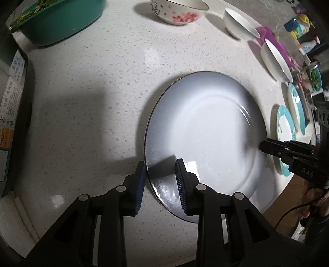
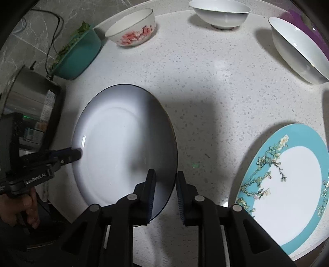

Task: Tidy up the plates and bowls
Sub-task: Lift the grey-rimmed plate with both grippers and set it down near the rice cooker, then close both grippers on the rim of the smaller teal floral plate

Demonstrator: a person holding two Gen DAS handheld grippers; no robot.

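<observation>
A large grey-white plate point(image 1: 205, 133) with a dark rim lies flat on the speckled counter point(image 1: 92, 92). My left gripper point(image 1: 161, 174) straddles its left rim: one pad outside the edge, the other over the plate, with a gap showing. My right gripper point(image 2: 165, 189) straddles the opposite rim of the same plate point(image 2: 123, 143) in the same way, also with a gap. Both are open, and neither presses on the plate. Each gripper shows in the other's view, the left gripper point(image 2: 79, 154) and the right gripper point(image 1: 262, 146), with its tips at the plate's edge.
A teal blossom plate point(image 2: 287, 184) lies to the right. Two white bowls point(image 2: 222, 14) point(image 2: 298, 49) and a pink-flowered bowl point(image 2: 133, 26) stand at the back. A teal basin of greens point(image 2: 78, 55) and a metal pot point(image 2: 26, 90) stand left. The counter's front edge is near.
</observation>
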